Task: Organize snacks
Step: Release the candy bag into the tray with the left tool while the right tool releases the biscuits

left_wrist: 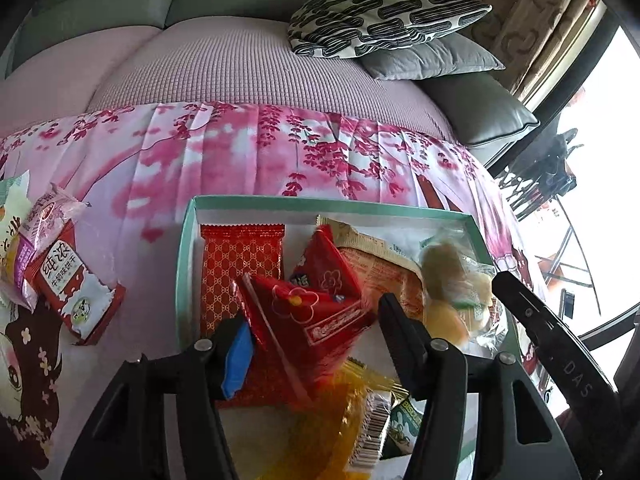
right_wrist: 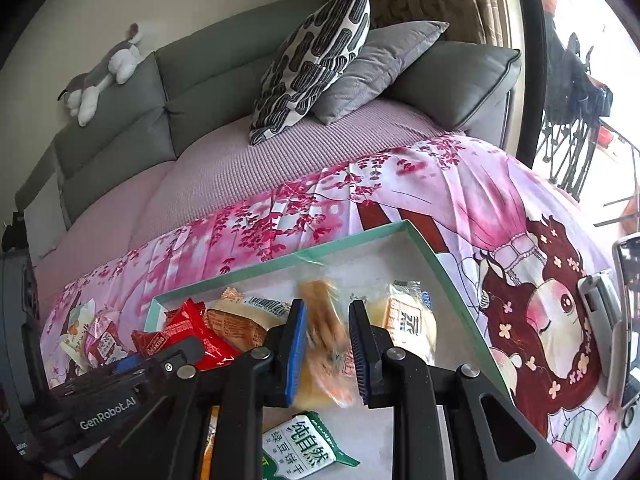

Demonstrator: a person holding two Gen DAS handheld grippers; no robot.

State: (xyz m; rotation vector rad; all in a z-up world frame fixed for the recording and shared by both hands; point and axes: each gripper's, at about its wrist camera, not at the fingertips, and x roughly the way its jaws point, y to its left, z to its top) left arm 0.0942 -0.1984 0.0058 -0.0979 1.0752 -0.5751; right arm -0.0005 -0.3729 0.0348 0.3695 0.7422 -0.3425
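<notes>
Holding both grippers over the teal-rimmed box (left_wrist: 188, 256), you are gathering the snacks into one container, so the loose packets are not lying about on the pink blossom cloth (left_wrist: 240, 152); your right gripper (right_wrist: 326, 354) is closing its blue-padded fingers (right_wrist: 296, 352) on a clear-wrapped pastry (right_wrist: 324, 336), which is looking blurred, and the jaws are standing only narrowly apart with the soft packet squeezed between them, above the white floor of the box; your left gripper (left_wrist: 316, 336) is standing wide open over the red foil packets (left_wrist: 304, 304), and I cannot tell if it is touching them, but it is gripping nothing. You are keeping the box near the edge of the cloth, probably so both hands are reaching it. The wrappers are thin, crinkly and glossy; the pastry is looking soft and easy to crush. Outside the box, on the left, a red-and-white biscuit packet (left_wrist: 76, 292) is lying flat on the cloth beside other small packets, not yet sorted.
</notes>
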